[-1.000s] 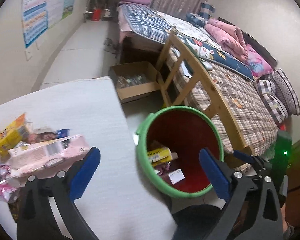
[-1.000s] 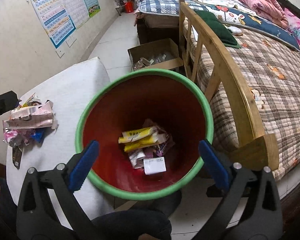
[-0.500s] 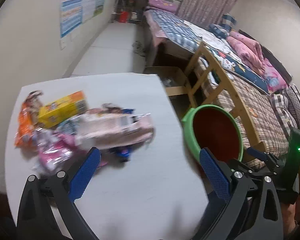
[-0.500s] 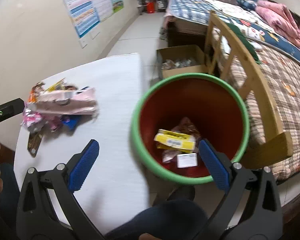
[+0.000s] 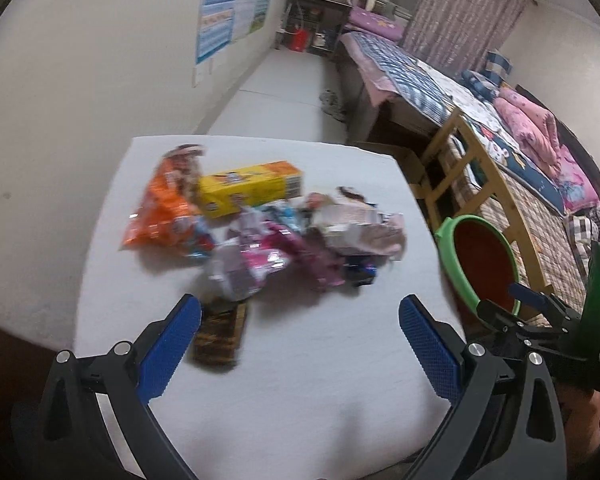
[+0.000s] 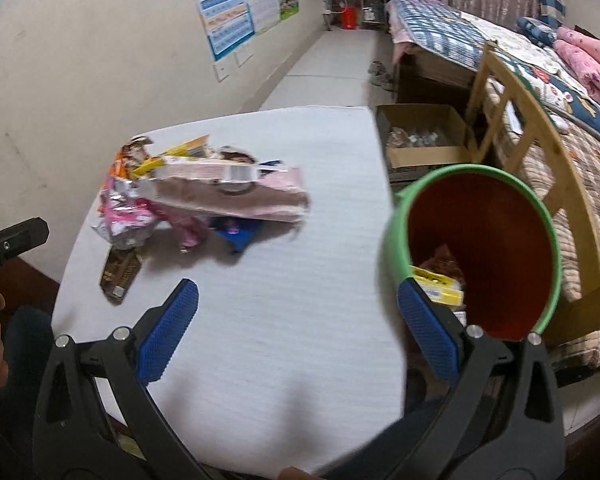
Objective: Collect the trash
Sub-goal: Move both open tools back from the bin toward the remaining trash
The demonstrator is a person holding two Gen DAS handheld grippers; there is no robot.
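1. two grippers are in view, each with two blue-padded fingers. the left gripper hovers over the near part of the white table with its jaws spread wide and nothing between them.
2. the right gripper is likewise spread wide and empty, over the table's near right edge, its right finger in front of the bin's rim.
3. one trash pile sits on the far-left half of the table. i count at least six pieces, though blur makes the middle of the heap hard to separate.
4. one orange snack bag lies at the far left of the pile.
5. one yellow box lies just behind and right of the orange bag, touching it.
6. one crumpled pink-and-silver wrapper sits in the middle.
7. one pale pink torn package lies on top of the pile's right side.
8. one small dark blue wrapper pokes out beneath the pink package.
9. one flat brown wrapper lies nearest, just ahead of the left gripper's left finger.
10. one green bin with a red inside stands just off the table's right edge; a few pieces of trash lie inside, one of them yellow.
11. one open cardboard box sits on the floor behind the bin, beside the bed.
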